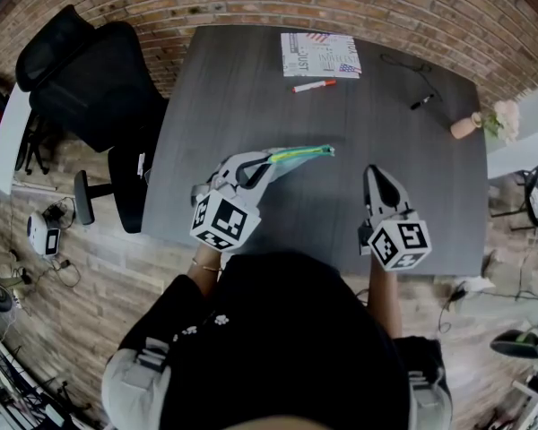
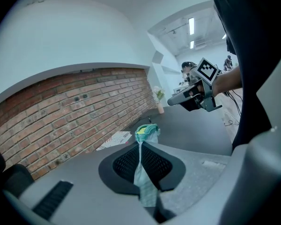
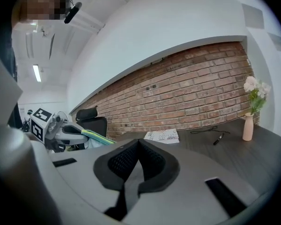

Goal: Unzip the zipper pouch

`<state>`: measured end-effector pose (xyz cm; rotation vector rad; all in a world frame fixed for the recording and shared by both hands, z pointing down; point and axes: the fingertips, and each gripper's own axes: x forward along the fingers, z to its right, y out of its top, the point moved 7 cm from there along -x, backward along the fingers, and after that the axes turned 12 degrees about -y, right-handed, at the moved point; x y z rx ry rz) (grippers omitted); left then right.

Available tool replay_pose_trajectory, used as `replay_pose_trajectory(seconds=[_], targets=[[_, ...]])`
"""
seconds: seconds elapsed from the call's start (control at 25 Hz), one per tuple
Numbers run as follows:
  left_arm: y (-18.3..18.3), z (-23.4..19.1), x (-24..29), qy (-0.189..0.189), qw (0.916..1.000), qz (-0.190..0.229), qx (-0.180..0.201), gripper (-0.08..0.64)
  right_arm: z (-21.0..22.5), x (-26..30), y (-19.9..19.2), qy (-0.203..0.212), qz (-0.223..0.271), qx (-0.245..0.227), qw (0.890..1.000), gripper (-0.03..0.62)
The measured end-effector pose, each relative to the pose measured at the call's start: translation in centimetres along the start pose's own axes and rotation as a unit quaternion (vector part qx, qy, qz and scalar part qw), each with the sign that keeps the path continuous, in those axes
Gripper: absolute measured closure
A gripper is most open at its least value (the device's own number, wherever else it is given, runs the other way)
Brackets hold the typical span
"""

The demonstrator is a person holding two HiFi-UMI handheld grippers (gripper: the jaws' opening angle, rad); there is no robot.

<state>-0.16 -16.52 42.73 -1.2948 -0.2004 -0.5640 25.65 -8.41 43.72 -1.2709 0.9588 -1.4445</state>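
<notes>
The zipper pouch, teal and yellow-green, sticks out to the right from my left gripper, held above the dark table. In the left gripper view the jaws are shut on a fold of the pouch's pale teal fabric, and its open-looking end shows just past the tips. My right gripper hovers to the right of the pouch, apart from it. In the right gripper view its jaws are shut with nothing between them, and the pouch shows at far left.
A printed booklet and a red marker lie at the table's far side. A black pen with a cable and a small vase of flowers stand at the far right. A black office chair stands left of the table.
</notes>
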Motion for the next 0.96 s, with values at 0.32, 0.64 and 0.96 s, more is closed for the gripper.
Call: replay_pose_trajectory(seconds=[0.32, 0.64, 0.96], targets=[[-0.07, 0.09, 0.07, -0.002, 1.0000, -0.002, -0.002, 0.552, -0.11, 0.01, 0.02, 0.003, -0.003, -0.008, 1.000, 0.595], [-0.12, 0.27, 0.04, -0.004, 1.0000, -0.004, -0.002, 0.552, -0.28, -0.08, -0.18, 0.008, -0.007, -0.012, 1.000, 0.595], [-0.05, 0.23, 0.04, -0.006, 1.0000, -0.003, -0.003, 0.552, -0.38, -0.09, 0.01, 0.009, -0.009, -0.008, 1.000, 0.595]])
